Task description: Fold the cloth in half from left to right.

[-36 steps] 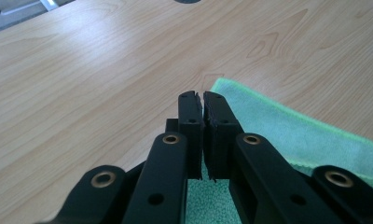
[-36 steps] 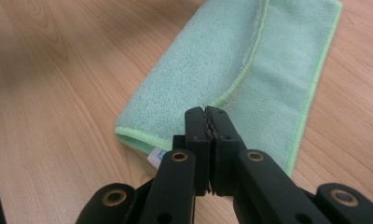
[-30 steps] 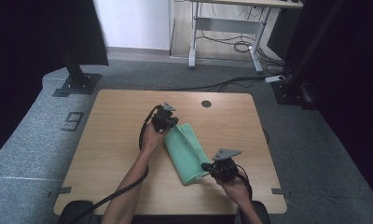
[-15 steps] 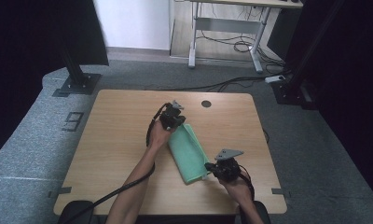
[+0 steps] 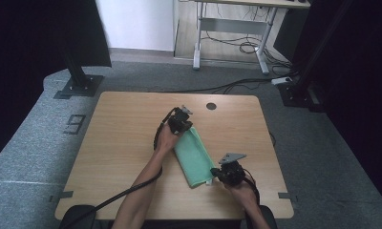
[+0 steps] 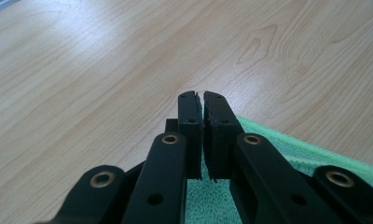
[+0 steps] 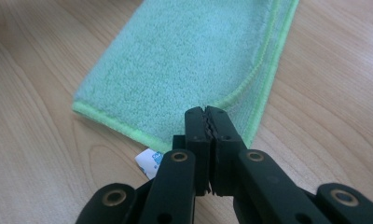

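A folded green towel (image 5: 194, 155) lies slantwise on the wooden table (image 5: 117, 138). My left gripper (image 5: 187, 128) is at the towel's far end, shut, with a sliver of green cloth pinched between its pads. In the left gripper view the left gripper (image 6: 202, 100) points over bare wood, and the towel (image 6: 315, 154) lies under and to the right of it. My right gripper (image 5: 214, 174) is at the near end. In the right gripper view the right gripper (image 7: 205, 114) is shut on the towel's (image 7: 184, 60) curled top corner. A white label (image 7: 149, 163) sticks out beside it.
A round cable hole (image 5: 211, 106) sits near the table's far edge. The left gripper's black cable (image 5: 103, 205) trails off the front edge. Black stand bases (image 5: 79, 86) and a desk frame (image 5: 227, 43) stand on the carpet beyond the table.
My left gripper has moved to the right and a little farther away with the towel's far end. The towel now lies longer and narrower. The right gripper has stayed put.
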The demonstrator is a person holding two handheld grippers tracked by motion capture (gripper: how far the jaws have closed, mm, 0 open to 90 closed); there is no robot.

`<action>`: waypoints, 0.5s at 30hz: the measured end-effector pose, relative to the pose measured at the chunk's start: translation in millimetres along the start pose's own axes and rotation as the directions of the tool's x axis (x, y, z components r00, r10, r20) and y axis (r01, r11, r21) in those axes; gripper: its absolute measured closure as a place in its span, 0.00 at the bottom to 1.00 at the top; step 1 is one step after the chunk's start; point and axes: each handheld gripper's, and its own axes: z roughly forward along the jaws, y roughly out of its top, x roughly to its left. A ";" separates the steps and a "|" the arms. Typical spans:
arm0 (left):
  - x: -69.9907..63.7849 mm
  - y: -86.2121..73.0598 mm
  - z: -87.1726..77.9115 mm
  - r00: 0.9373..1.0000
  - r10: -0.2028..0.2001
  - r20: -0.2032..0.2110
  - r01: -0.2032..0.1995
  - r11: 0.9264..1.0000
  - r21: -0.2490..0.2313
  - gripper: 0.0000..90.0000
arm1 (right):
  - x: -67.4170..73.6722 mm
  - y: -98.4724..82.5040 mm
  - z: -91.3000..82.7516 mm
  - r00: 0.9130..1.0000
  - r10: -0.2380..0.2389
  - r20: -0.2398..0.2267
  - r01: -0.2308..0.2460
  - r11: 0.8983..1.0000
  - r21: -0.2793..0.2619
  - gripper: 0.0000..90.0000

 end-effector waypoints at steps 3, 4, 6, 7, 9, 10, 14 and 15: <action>-1.3 -0.6 4.4 1.000 0.003 -0.006 -0.003 1.000 0.008 0.95 | -1.7 -1.7 2.2 1.000 0.001 0.009 -0.001 1.000 0.008 0.97; -1.6 -1.0 5.7 1.000 0.003 -0.006 -0.003 1.000 0.010 0.95 | -2.2 -2.1 2.4 1.000 0.001 0.010 -0.001 1.000 0.010 0.97; -2.4 -1.6 7.6 1.000 -0.001 -0.011 0.001 1.000 0.009 0.95 | -4.0 -3.5 2.6 1.000 0.008 0.019 -0.009 1.000 0.018 0.97; -2.5 -1.7 8.2 1.000 0.000 -0.012 0.000 1.000 0.009 0.94 | -4.9 -4.1 2.6 1.000 0.008 0.023 -0.009 1.000 0.018 0.97; -2.2 -1.7 9.5 1.000 0.002 -0.014 -0.002 1.000 0.011 0.94 | -6.5 -5.0 2.4 0.999 0.011 0.031 -0.012 1.000 0.019 0.97; -1.9 -1.7 10.3 1.000 0.000 -0.013 0.000 1.000 0.008 0.93 | -7.0 -5.4 2.4 0.999 0.015 0.034 -0.016 1.000 0.020 0.97; -1.6 -2.0 12.8 1.000 -0.021 -0.019 0.021 1.000 -0.005 0.84 | -8.8 -6.7 3.3 0.999 0.017 0.042 -0.018 0.999 0.030 0.96; -1.7 -2.1 12.9 0.999 -0.027 -0.020 0.027 1.000 -0.009 0.79 | -9.3 -7.2 3.7 0.999 0.021 0.044 -0.022 0.999 0.032 0.95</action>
